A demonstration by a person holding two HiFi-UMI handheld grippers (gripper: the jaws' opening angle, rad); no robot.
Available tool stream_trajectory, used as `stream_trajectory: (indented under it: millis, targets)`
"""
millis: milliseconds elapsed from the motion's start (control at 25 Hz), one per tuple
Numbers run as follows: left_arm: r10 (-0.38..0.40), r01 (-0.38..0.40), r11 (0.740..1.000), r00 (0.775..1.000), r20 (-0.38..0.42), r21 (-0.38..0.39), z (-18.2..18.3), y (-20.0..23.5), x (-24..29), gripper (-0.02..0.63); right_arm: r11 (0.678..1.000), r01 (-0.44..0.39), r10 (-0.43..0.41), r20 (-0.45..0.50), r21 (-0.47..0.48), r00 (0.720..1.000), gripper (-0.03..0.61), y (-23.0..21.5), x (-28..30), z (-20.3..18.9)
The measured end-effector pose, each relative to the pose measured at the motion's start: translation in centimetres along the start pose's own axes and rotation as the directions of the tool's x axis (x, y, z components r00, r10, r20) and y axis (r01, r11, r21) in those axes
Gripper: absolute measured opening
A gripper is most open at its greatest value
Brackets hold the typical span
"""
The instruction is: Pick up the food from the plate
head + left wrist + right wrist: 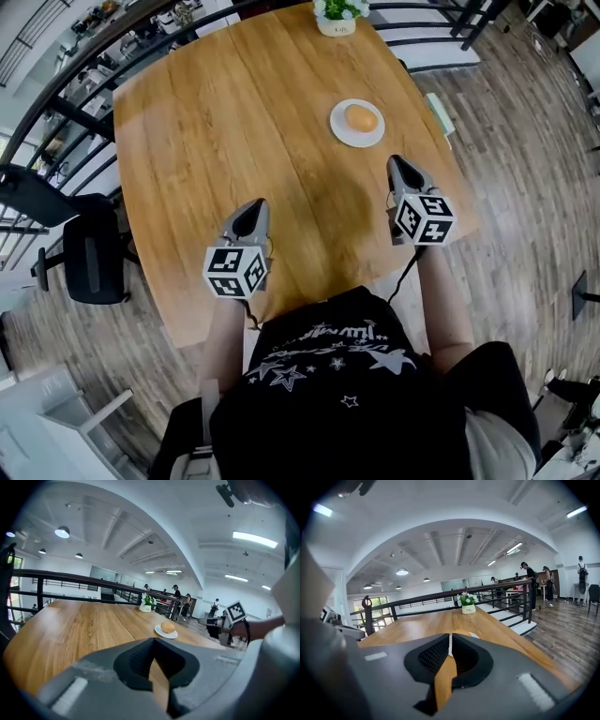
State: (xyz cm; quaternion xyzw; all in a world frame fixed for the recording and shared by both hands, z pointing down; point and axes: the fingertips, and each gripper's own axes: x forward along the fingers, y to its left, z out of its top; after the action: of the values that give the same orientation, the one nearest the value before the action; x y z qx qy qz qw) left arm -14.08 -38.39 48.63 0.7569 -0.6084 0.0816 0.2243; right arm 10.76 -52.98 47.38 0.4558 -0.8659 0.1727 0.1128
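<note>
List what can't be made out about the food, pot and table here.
- Food: kind unclear; small in the head view, nearly hidden behind the right hand-held gripper in its own view.
- Pot print: too small in every view.
- Table near edge: head view, covered by the person's torso.

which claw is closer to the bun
Right. The right claw is just short of the bun; the left claw is farther back and off to its left.
</note>
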Motion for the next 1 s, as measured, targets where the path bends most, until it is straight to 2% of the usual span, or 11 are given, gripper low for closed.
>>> stream_trajectory:
  millis: [240,400,520,1000]
  targets:
    - [0.047,-0.047,0.999,0.999,0.003,0.003,0.8,-1.5,1.2,0.002,0.998,-0.059,0.058,-0.029,-0.036,0.998,0.062,-1.8,2.7,0.9]
    - [0.075,-0.075,0.997,0.997,0.004,0.002,1.0,-1.7,2.2,0.002,0.992,-0.101,0.096,-0.062,-0.070,0.993,0.182,-2.3,4.7,0.7]
    - [0.089,-0.089,0.996,0.996,0.004,0.003,1.2,-1.9,3.0,0.002,0.985,-0.146,0.137,-0.092,-0.096,0.986,0.232,-2.3,6.3,0.6]
    - [0.151,-0.152,0.988,0.988,-0.045,-0.019,0.7,-1.0,5.0,0.002,0.959,-0.238,0.203,-0.213,-0.156,0.956,0.350,-2.7,12.6,-1.3]
